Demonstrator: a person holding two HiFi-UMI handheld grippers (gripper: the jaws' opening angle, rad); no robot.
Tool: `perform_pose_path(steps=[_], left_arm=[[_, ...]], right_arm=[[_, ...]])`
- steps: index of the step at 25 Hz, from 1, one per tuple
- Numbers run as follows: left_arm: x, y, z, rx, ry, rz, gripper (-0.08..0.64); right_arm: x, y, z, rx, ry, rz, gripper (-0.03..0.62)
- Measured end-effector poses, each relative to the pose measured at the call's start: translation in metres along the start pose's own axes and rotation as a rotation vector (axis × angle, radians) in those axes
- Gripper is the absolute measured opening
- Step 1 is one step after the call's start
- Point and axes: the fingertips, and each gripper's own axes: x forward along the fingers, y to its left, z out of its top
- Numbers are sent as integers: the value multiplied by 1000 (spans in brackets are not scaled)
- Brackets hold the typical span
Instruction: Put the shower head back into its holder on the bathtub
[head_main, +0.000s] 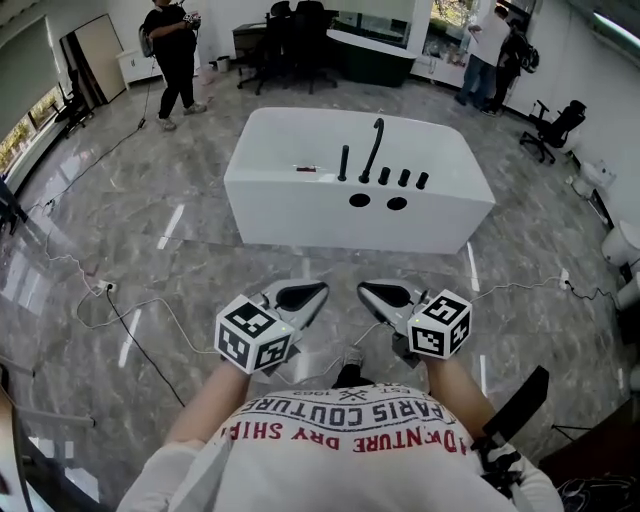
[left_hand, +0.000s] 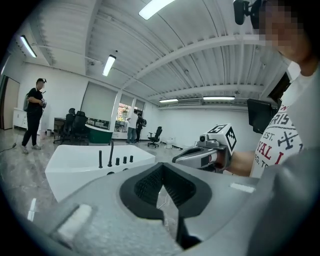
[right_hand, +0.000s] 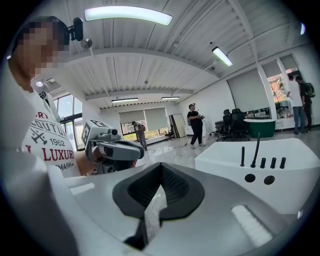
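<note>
A white freestanding bathtub (head_main: 300, 215) stands on the marble floor ahead of me. On its near rim a black stick-shaped shower handset (head_main: 343, 163) stands upright, left of a tall curved black spout (head_main: 373, 150) and three black knobs (head_main: 404, 178). My left gripper (head_main: 305, 295) and right gripper (head_main: 382, 293) are held side by side close to my body, well short of the tub. Both are shut with nothing between the pads. The tub (left_hand: 75, 167) is also in the left gripper view, and the tub (right_hand: 292, 175) is in the right gripper view.
A small dark item (head_main: 306, 168) lies on the tub's rim at left. Cables (head_main: 130, 330) trail over the floor at left and right. A person (head_main: 172, 50) stands at the back left, two more people (head_main: 490, 45) at the back right. Office chairs (head_main: 550, 130) and a dark green tub (head_main: 370, 55) stand beyond.
</note>
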Motion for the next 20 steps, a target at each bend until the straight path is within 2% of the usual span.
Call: perform_pose_path(steps=[11,15,20], left_arm=[[2,-39,9,27,2,-38,3],[5,-32,2,27,25,-35,3],[20,-20,-4,-16,42,-29,3]], right_arm=[[-39,15,-4,26,-62,-64,3],[-35,6,-11,40,-74,-70,3],[-37,-11,-19,49,-55,-65,3]])
